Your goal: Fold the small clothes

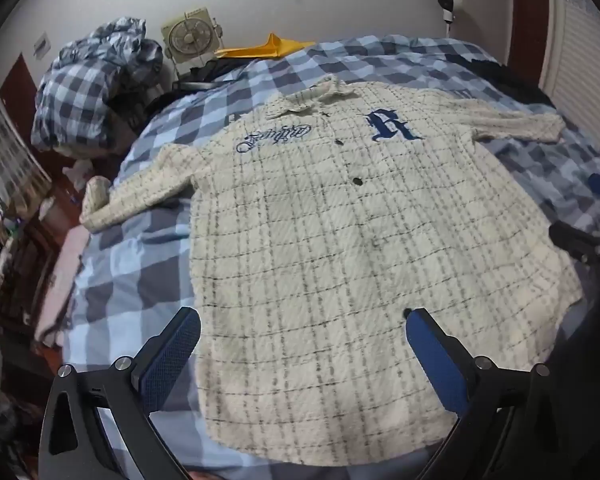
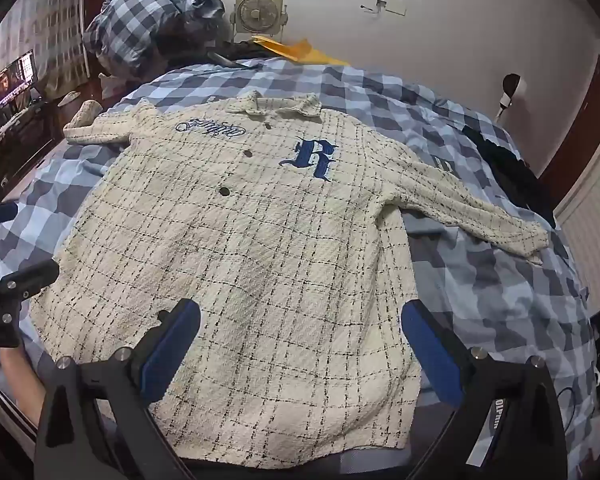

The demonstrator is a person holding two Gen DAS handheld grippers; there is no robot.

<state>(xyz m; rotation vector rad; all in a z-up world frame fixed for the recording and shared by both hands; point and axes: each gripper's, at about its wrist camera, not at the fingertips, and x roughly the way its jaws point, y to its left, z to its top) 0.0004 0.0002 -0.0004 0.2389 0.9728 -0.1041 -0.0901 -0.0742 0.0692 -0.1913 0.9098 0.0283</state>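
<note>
A cream shirt [image 1: 340, 240] with a dark grid pattern, dark buttons and a blue letter R lies flat and face up on a blue checked bed cover [image 1: 140, 264]. Both sleeves are spread out to the sides. It also shows in the right wrist view [image 2: 240, 240]. My left gripper [image 1: 302, 332] is open and empty, above the shirt's lower left hem. My right gripper [image 2: 300, 324] is open and empty, above the shirt's lower right part. The right gripper's body shows at the right edge of the left wrist view [image 1: 584, 248].
A bundled checked quilt [image 1: 96, 76] sits at the bed's far left, with a small fan [image 1: 190, 38] and a yellow envelope [image 1: 272, 46] behind the bed. Dark clothing [image 2: 512, 176] lies at the far right of the bed. A lit screen [image 2: 10, 80] stands on the left.
</note>
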